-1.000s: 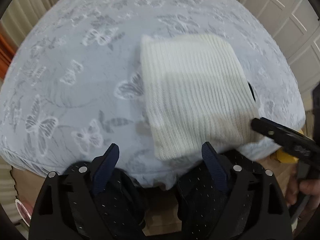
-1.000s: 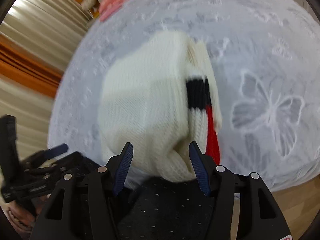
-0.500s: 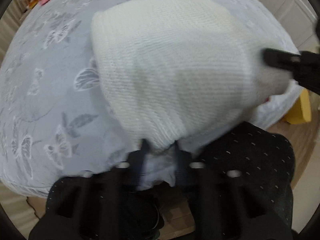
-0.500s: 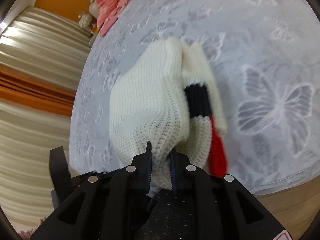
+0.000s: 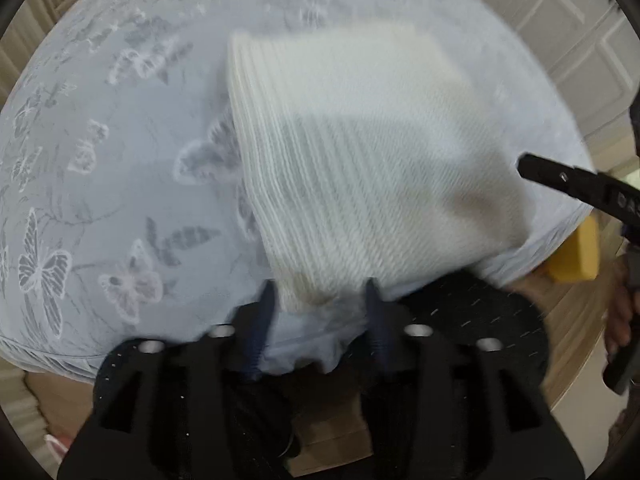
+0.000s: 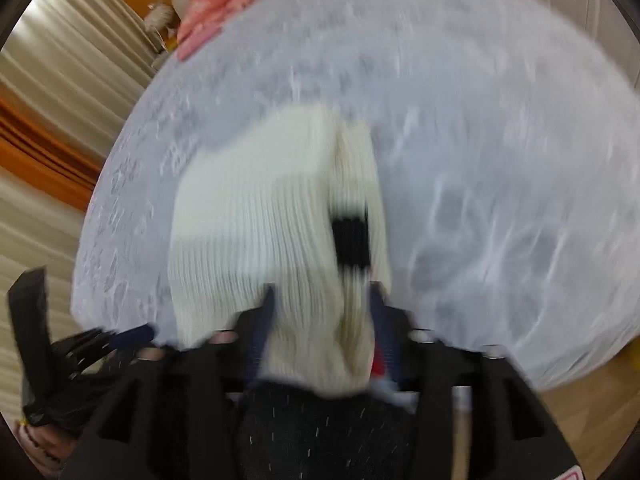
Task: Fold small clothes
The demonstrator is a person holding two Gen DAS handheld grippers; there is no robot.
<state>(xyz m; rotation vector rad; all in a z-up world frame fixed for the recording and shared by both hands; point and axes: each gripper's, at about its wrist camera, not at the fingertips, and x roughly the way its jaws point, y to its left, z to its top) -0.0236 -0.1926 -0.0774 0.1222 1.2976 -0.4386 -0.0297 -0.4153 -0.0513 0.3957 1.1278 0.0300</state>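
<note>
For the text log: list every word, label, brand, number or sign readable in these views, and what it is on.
"DA": pale letters, cut off by the frame edge, on the right hand-held gripper seen from the left wrist view.
Nothing else is legible: the white knit garment and the butterfly-patterned cover show no writing, and both views are motion-blurred.

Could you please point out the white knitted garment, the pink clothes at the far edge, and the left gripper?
white knitted garment (image 5: 360,168), left wrist view, middle of its ribbed top face.
pink clothes (image 6: 216,20), right wrist view, middle of the pile.
left gripper (image 5: 320,304), left wrist view, midway between its fingertips.
</note>
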